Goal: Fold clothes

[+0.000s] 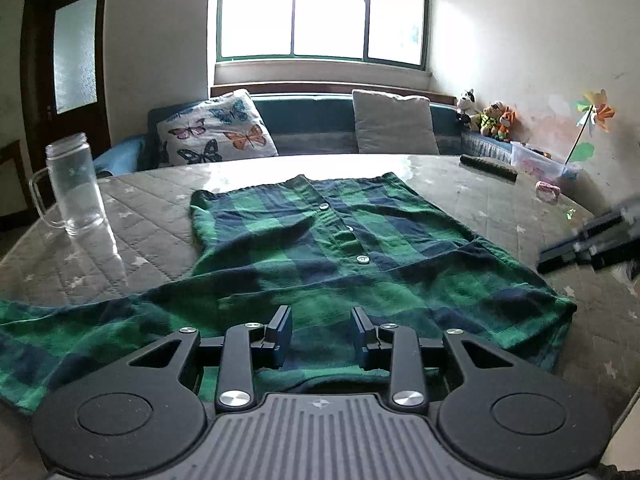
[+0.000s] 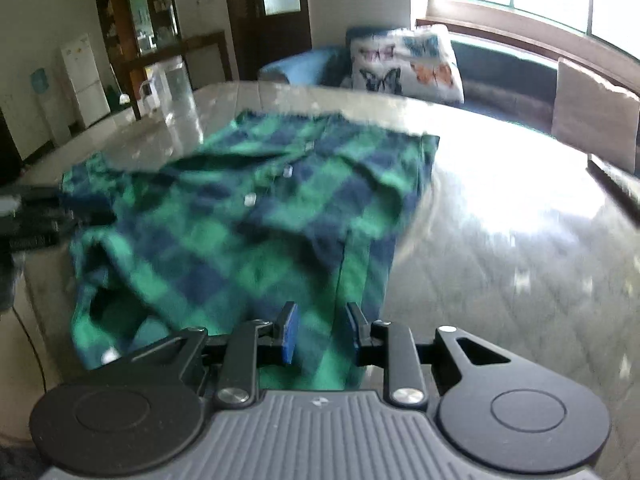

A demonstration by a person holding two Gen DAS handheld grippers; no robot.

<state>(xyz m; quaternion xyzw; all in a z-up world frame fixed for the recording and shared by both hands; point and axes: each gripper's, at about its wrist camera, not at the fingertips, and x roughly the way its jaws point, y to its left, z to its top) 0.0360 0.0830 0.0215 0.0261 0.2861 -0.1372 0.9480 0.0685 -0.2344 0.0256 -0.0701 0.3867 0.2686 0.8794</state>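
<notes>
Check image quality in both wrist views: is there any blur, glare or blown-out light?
Left wrist: sharp on the plaid shirt, window blown out, far table edge glaring, right gripper smeared. Right wrist: whole frame motion-blurred, shirt soft, strong glare on the table.

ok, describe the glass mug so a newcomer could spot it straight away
Start at the grey quilted table with the green and navy plaid shirt spread across it. Look off the shirt's left side toward the dark door: the glass mug stands upright there, apart from the cloth. It is the only clear, tall, handled container on that side.
</notes>
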